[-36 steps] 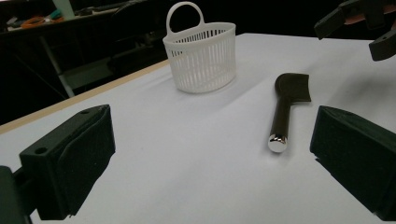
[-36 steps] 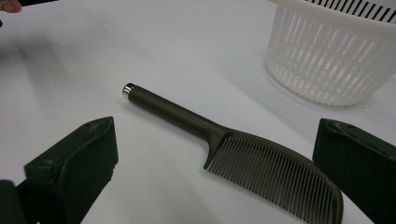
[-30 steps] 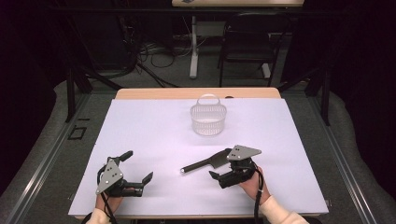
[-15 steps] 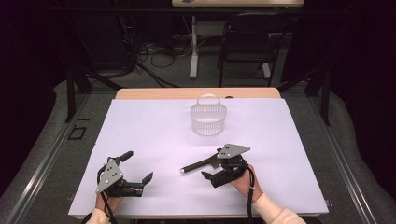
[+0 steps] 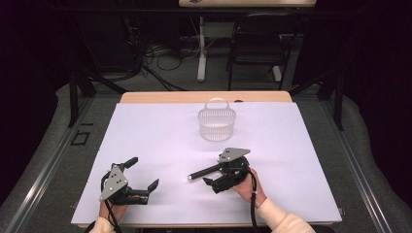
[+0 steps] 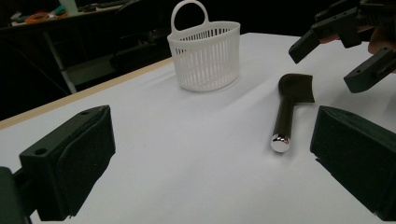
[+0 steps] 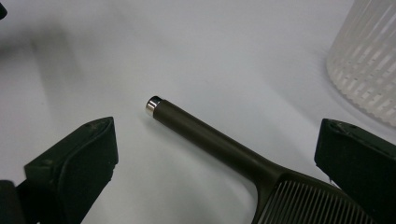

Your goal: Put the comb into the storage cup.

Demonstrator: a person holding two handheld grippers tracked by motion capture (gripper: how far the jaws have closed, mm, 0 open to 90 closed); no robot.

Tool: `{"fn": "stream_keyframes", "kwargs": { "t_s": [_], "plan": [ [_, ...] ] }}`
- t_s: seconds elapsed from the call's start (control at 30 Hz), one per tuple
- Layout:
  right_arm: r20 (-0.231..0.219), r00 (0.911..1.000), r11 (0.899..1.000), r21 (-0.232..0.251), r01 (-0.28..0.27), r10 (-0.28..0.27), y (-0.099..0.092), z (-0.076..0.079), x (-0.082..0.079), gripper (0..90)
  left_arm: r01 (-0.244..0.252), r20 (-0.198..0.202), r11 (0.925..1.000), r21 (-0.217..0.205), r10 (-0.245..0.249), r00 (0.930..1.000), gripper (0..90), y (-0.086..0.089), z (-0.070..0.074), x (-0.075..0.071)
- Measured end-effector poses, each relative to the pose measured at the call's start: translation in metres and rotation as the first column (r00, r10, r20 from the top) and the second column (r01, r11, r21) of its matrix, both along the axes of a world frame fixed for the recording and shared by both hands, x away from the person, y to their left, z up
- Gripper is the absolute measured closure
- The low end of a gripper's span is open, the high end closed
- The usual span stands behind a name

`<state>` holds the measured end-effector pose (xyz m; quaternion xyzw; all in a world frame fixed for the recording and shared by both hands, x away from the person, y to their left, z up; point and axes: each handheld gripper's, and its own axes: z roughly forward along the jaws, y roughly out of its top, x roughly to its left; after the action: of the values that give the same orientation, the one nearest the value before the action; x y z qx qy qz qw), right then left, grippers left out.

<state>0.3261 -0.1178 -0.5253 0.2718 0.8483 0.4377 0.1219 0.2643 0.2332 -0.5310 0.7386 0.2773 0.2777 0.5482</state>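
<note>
South of the basket (image 5: pixel 216 124), right tool (image 5: pixel 217 183), jaws spread, has descended over the brush (image 5: pixel 204 172); grasp imminent.

You won't find any readable text, label, brand, number or sign here. The dark tool (image 7: pixel 224 144) lying between your right gripper's (image 5: pixel 221 180) jaws carries no print on its handle or ribbed head, and the white basket (image 6: pixel 205 53) beyond it is plain. The grey plate on your left gripper (image 5: pixel 141 179) is blank too.
</note>
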Motion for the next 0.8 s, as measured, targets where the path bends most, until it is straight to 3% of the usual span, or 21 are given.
{"fn": "stream_keyframes", "kwargs": {
  "t_s": [0.27, 0.5, 0.57, 0.63, 0.7, 0.73, 0.77, 0.8],
  "plan": [
    [-0.016, 0.9998, 1.0, -0.013, -0.015, 0.015, 0.01, -0.001, 0.005, 0.3, -0.005, -0.006, 1.0, -0.002, 0.005, 1.0, 0.0, 0.0, 0.0, 0.0],
    [-0.029, 0.9996, 1.0, -0.027, -0.008, 0.007, 0.018, -0.004, 0.009, 7.1, -0.035, -0.015, 0.9994, 0.002, 0.035, 0.9993, 0.0, 0.002, 0.0, 0.001],
    [-0.033, 0.9994, 1.0, -0.027, -0.007, 0.006, 0.021, -0.005, 0.011, 15.3, -0.035, -0.016, 0.9994, 0.005, 0.036, 0.9992, 0.0, 0.002, 0.0, 0.001],
    [-0.031, 0.9995, 1.0, -0.027, -0.001, 0.0, 0.022, -0.005, 0.012, 16.6, -0.036, -0.015, 0.9994, 0.005, 0.036, 0.9993, 0.1, 0.003, 0.0, 0.0],
    [-0.045, 0.999, 1.0, -0.02, -0.004, 0.003, 0.024, -0.007, 0.015, 29.4, -0.038, -0.014, 0.9993, 0.004, 0.038, 0.9992, 0.0, 0.003, 0.0, 0.0],
    [-0.045, 0.999, 1.0, -0.02, -0.004, 0.003, 0.024, -0.007, 0.015, 29.4, -0.039, -0.016, 0.9992, 0.003, 0.039, 0.9991, 0.0, 0.003, 0.0, 0.0],
    [-0.045, 0.999, 1.0, -0.026, -0.006, 0.005, 0.026, -0.007, 0.016, 39.7, -0.038, -0.017, 0.9992, 0.006, 0.038, 0.9991, 0.0, 0.003, 0.0, 0.0],
    [-0.049, 0.9988, 1.0, -0.025, -0.006, 0.004, 0.027, -0.007, 0.016, 41.8, -0.039, -0.019, 0.9992, 0.007, 0.039, 0.9991, 0.0, 0.003, 0.0, 0.0]
  ]
}}
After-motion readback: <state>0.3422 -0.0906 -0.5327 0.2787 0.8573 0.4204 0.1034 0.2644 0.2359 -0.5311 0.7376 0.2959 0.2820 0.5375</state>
